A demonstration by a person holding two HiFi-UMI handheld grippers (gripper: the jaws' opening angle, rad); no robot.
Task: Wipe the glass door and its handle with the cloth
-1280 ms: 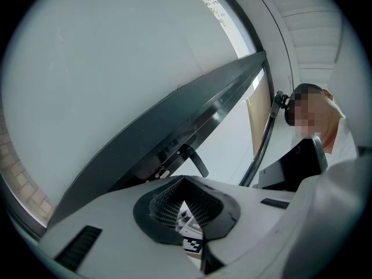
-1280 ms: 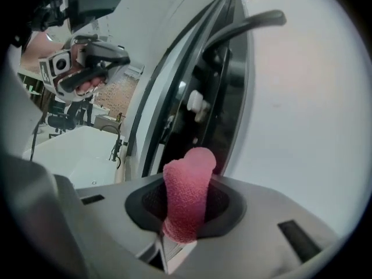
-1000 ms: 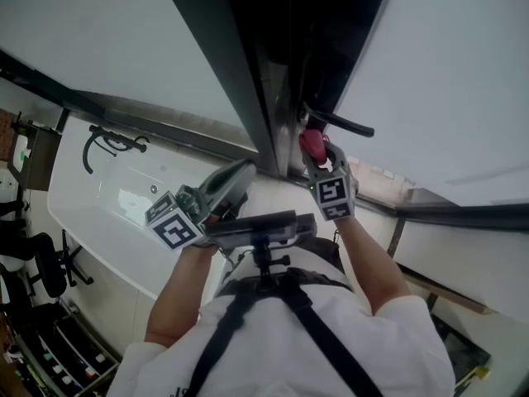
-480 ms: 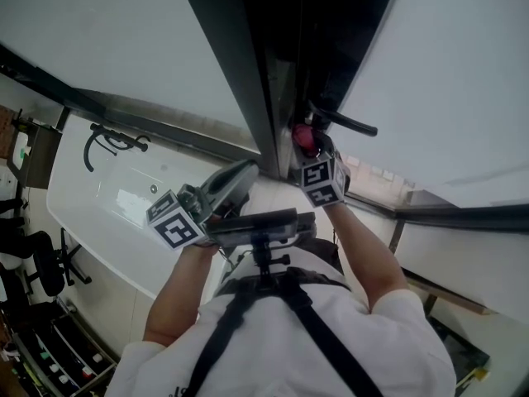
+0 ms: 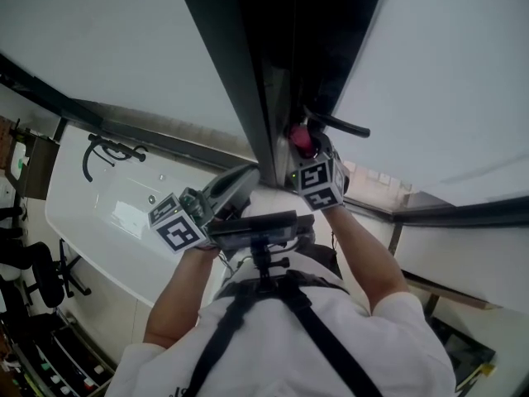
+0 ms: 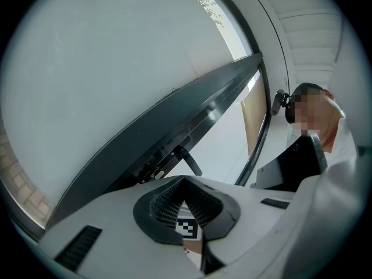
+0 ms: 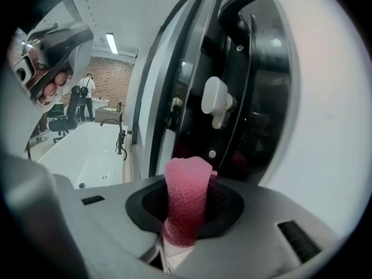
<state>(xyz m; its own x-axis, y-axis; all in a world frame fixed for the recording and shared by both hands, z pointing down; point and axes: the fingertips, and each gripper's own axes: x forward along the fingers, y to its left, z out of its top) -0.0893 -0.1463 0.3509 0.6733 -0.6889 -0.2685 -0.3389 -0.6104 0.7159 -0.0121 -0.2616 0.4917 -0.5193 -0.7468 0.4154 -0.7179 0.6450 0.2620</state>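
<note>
Beside the white bathtub (image 5: pixel 91 213) at far left, the left gripper (image 5: pixel 246 174) hangs idle, its jaws closed on nothing. Just right of the dark door frame (image 5: pixel 248 98), the right gripper (image 5: pixel 304 150), clenched on the pink cloth (image 5: pixel 298 138), has climbed and edged leftward over the past second. That brings the cloth close against the frame's edge, directly beneath the black handle (image 5: pixel 340 125). Whether it touches cannot be told. The approach suggests the handle is next for wiping, while the frosted glass door (image 5: pixel 450 81) stretches away to the right.
</note>
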